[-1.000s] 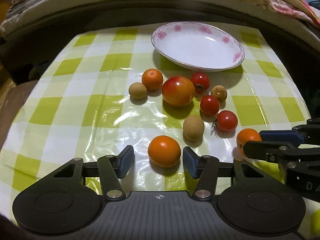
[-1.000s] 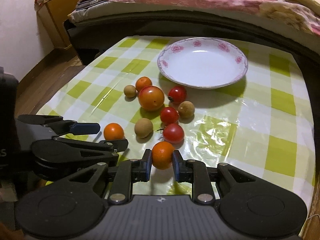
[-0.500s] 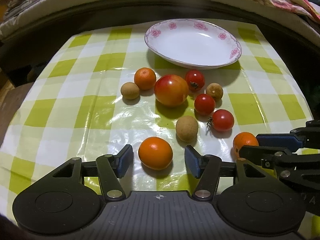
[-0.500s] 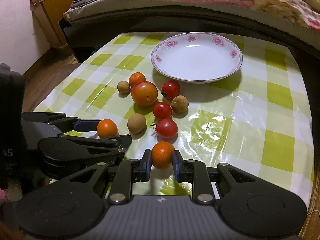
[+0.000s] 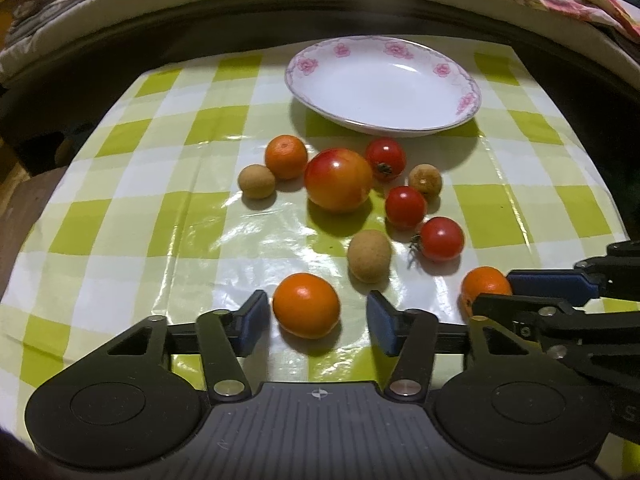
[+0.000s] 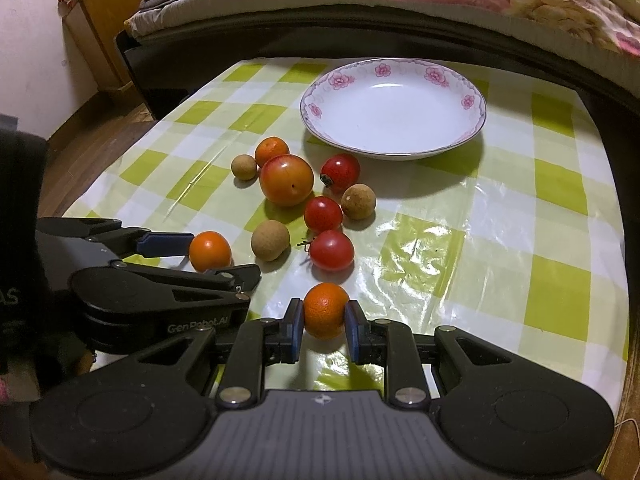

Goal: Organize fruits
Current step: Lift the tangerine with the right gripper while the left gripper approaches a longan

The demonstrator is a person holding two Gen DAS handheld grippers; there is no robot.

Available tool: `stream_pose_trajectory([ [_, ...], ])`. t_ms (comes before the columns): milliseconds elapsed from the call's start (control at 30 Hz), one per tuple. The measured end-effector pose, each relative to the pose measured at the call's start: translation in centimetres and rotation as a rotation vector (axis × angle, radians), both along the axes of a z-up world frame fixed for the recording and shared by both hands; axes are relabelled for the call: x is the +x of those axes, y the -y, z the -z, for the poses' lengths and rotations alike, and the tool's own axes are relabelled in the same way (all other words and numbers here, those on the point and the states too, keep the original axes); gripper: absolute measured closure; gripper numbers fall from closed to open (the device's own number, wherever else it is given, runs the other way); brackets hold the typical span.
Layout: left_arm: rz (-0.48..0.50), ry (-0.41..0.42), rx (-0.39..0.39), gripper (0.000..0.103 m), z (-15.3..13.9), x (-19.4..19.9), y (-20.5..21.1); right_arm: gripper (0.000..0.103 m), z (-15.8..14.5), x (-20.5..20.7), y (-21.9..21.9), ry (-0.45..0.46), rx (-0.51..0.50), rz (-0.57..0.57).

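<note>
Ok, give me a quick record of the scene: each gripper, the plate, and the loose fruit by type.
left gripper: jaws closing around an orange, pads not yet touching it
right gripper: shut on a second orange
plate: empty, at the far side of the checked tablecloth
third orange: loose, beside the big tomato
cherry tomatoes: three, loose
longans: three, loose
fruit in plate: none yet

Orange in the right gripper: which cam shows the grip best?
Right wrist: the orange sits centred, both pads of the right gripper pressing its sides. Left wrist shows it partly hidden behind that gripper's fingers.
</note>
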State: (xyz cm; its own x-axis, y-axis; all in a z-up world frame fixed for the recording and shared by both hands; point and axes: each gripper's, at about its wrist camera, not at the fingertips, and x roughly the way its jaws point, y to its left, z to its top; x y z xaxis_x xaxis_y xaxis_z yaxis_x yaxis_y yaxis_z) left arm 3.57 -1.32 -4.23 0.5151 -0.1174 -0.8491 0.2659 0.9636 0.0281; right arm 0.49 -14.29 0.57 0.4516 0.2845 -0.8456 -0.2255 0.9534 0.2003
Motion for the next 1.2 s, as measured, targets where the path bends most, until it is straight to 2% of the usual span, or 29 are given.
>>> stream_pose_trajectory([
  [267,0.034,-0.001,-0.003,0.063,-0.2,-0.3,0.6,0.077,0.0,0.0,0.0,0.002,-0.003,0.001],
  [700,0.042,0.0,0.011,0.064,-0.4,-0.3,0.8,0.077,-0.1,0.0,0.0,0.008,-0.012,0.001],
  [1200,0.042,0.052,0.026,0.064,-1.6,-0.6,1.2,0.077,-1.1,0.2,0.0,0.054,-0.024,0.014],
])
